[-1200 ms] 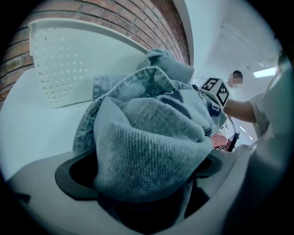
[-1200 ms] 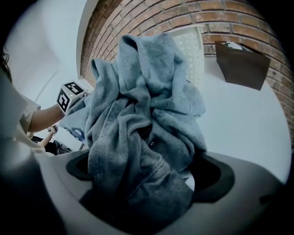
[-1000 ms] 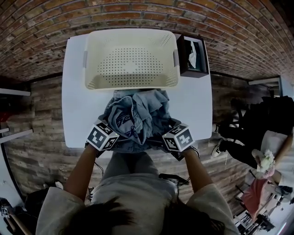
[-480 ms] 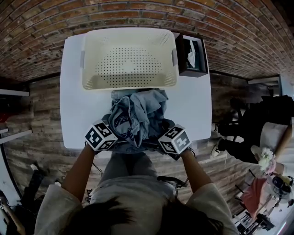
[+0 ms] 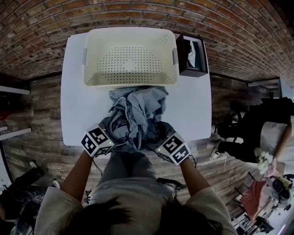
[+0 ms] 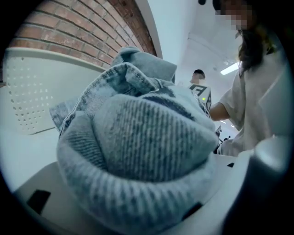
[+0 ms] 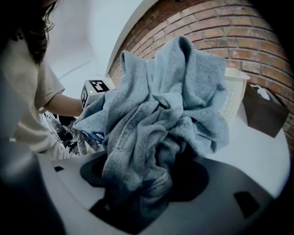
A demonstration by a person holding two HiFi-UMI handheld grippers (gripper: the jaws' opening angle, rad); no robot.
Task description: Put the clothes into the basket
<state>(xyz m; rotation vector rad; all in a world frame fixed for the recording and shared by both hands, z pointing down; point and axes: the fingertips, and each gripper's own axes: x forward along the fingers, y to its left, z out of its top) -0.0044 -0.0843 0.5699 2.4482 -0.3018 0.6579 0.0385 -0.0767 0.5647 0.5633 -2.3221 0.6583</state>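
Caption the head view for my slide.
Left claw and right claw, jaws just closing, grip the clothes on the table before the empty basket.

A basket (image 5: 92,50) stands on the far half of the bench (image 5: 73,101), its back toward the brick wall (image 5: 138,11) behind. Just beside the basket's right end stands a box (image 5: 193,69), also at the bench's far edge. The clothes (image 5: 135,110) lie heaped on the bench in front of the basket, the heap's far edge touching the basket's near wall and its near side reaching the bench's front edge, where a person (image 5: 133,202) stands.
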